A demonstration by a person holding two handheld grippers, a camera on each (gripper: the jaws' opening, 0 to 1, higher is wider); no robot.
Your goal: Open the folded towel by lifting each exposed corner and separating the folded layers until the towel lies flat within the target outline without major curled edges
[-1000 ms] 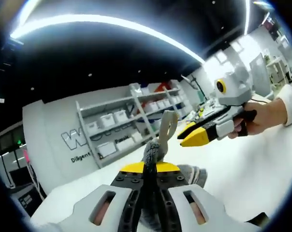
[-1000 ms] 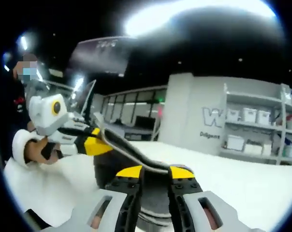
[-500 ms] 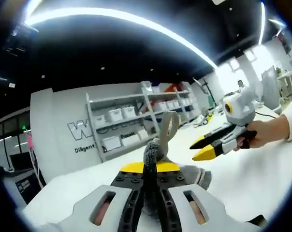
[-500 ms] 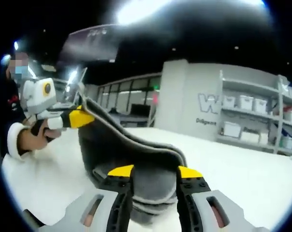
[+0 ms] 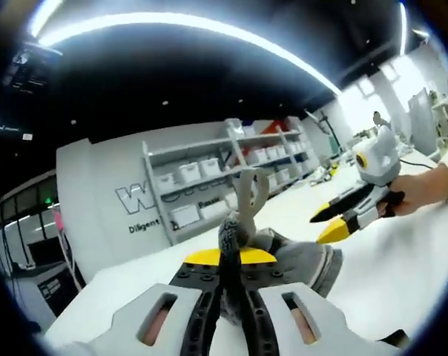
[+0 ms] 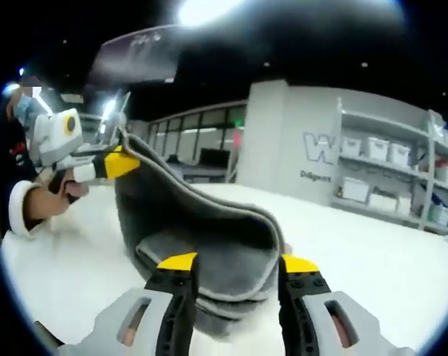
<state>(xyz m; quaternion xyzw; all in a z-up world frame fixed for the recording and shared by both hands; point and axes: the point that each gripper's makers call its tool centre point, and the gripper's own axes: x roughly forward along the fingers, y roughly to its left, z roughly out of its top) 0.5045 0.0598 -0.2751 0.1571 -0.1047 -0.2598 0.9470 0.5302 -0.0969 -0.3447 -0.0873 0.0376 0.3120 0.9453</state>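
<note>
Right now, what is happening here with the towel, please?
A person holds a gripper in each hand and is opening a grey towel on a white table. The left gripper is shut on one raised corner, lifting a layer off the rest. The right gripper is open over the folded part.

Towel (image 6: 209, 245) fills right tongs (image 6: 231, 267) (table (image 6: 387, 259) open).
</note>
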